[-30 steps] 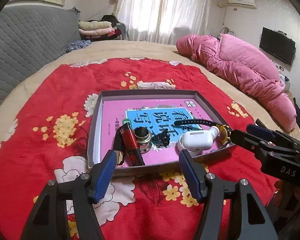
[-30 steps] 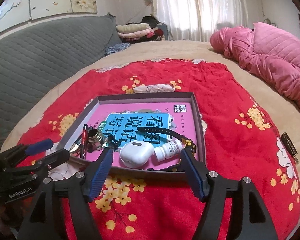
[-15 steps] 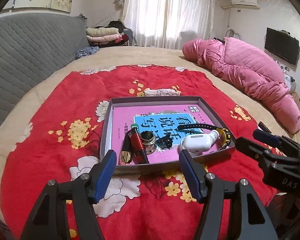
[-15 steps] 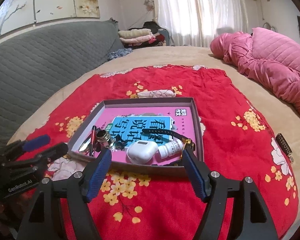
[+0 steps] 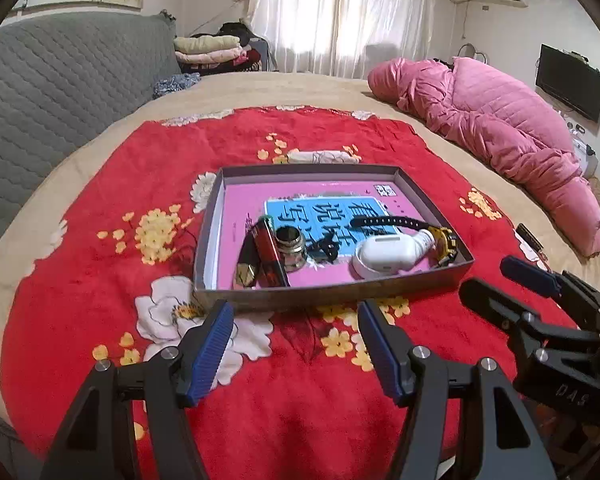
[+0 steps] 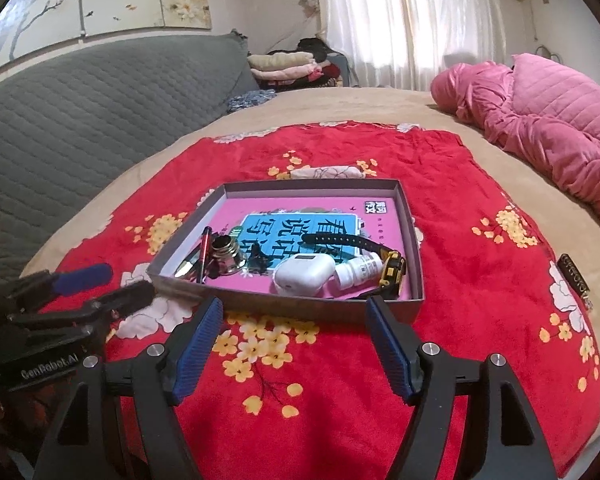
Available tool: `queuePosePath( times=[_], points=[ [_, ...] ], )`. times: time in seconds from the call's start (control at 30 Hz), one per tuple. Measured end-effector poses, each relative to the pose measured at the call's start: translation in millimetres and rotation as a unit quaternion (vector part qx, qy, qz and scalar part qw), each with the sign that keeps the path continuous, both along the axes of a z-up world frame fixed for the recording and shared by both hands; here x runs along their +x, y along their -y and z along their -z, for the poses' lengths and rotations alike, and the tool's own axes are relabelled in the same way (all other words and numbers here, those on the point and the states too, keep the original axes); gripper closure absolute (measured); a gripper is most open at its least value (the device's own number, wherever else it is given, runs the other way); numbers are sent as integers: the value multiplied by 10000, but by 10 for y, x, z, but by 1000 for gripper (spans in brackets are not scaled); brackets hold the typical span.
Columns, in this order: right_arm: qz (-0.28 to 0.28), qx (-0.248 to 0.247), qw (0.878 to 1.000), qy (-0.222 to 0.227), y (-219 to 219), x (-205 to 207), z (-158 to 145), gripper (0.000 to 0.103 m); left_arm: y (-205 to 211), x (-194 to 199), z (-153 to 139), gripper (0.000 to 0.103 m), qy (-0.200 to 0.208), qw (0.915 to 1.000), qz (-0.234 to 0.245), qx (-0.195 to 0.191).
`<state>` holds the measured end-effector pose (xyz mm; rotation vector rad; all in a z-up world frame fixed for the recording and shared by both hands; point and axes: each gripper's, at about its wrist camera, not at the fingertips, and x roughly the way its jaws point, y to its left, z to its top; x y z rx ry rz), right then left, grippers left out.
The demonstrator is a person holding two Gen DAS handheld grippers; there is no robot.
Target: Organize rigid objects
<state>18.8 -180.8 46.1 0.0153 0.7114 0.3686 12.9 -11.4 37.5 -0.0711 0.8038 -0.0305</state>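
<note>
Both claws stand apart and empty: left gripper (image 5: 294,344), right gripper (image 6: 294,346), each just short of the near wall of the grey tray (image 6: 300,306), where the small objects crowd. Risk (my judgement): the white case (image 6: 304,278), pill bottle (image 6: 360,270) and watch (image 6: 392,268) touch, so gripping one may drag its neighbours. Only the right view shows the dark tag (image 6: 574,280) lying on the blanket (image 6: 340,380) right of the claw.
</note>
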Motion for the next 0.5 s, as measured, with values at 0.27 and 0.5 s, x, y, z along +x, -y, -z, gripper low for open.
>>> queuePosePath(
  times=[0.27,0.5],
  points=[
    [-9,54,9999,104,28,-89,-18,28,32,-65,-6,39,-39,9998,-194,85],
    [-150,-49,9998,133,-30,-220,1,28,78,-98,-35,39,-142,9997,-217,42]
  ],
)
